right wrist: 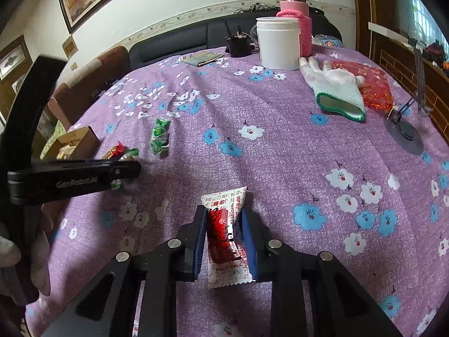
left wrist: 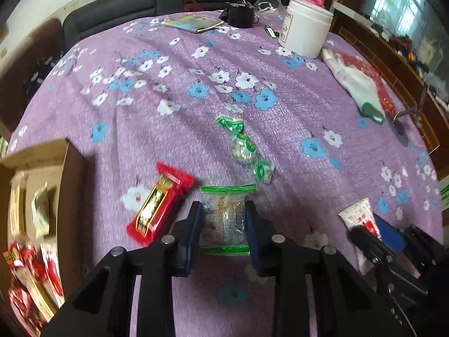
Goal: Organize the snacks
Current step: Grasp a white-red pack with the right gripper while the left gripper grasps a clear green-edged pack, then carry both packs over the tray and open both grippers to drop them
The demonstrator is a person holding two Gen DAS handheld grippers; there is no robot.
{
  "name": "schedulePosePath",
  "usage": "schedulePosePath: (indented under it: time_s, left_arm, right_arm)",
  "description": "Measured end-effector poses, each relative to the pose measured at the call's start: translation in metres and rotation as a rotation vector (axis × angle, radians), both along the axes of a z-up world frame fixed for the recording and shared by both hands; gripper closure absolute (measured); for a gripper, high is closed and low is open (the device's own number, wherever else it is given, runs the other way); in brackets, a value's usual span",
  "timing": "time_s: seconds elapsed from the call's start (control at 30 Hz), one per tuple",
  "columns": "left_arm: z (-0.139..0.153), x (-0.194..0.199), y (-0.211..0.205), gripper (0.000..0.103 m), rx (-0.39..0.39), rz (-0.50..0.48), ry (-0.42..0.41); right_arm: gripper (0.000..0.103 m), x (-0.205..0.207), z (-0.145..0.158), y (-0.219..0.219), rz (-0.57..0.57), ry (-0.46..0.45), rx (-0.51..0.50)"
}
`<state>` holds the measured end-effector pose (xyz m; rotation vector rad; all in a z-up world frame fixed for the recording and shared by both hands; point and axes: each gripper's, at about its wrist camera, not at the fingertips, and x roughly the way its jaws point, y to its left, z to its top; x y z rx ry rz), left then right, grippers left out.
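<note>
- Snacks lie scattered on the counter, which wears a purple floral cloth; more sit in a cardboard box at the near left edge.
- Left gripper has its fingers closed on a clear packet with green edges, pressing both of its sides just above the cloth.
- Right gripper has its fingers closed on a red-and-white sachet, which stands between the blue pads.
- Just left of the clear packet lies a red wrapped bar; beyond it, farther off, rests a green-wrapped candy.
- Inside the box are red wrappers and a pale packet, blurred.
- At the far right stand a white plastic jar and a pink-sleeved flask, close together.
- Near the jar, a white knit glove lies partly over a red foil bag.
</note>
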<state>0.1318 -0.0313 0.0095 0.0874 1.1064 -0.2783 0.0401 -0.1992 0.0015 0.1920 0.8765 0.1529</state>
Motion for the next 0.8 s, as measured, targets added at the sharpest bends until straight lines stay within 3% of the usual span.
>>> schedulePosePath:
  time_s: [0.33,0.63,0.8]
  left_arm:
    - [0.058,-0.084,0.037,0.074,-0.139,-0.015,-0.073]
    - [0.112,-0.159,0.126,0.074,-0.109,0.067,-0.198]
    - [0.12,-0.176,0.182,0.074,-0.06,0.157,-0.248]
  right_arm:
    - [0.078,-0.015,0.019,0.001,0.043,-0.117,0.116]
    - [0.078,-0.022,0.013,0.016,0.036,-0.115,0.045]
    - [0.078,-0.032,0.031,0.031,0.039,-0.112,0.044]
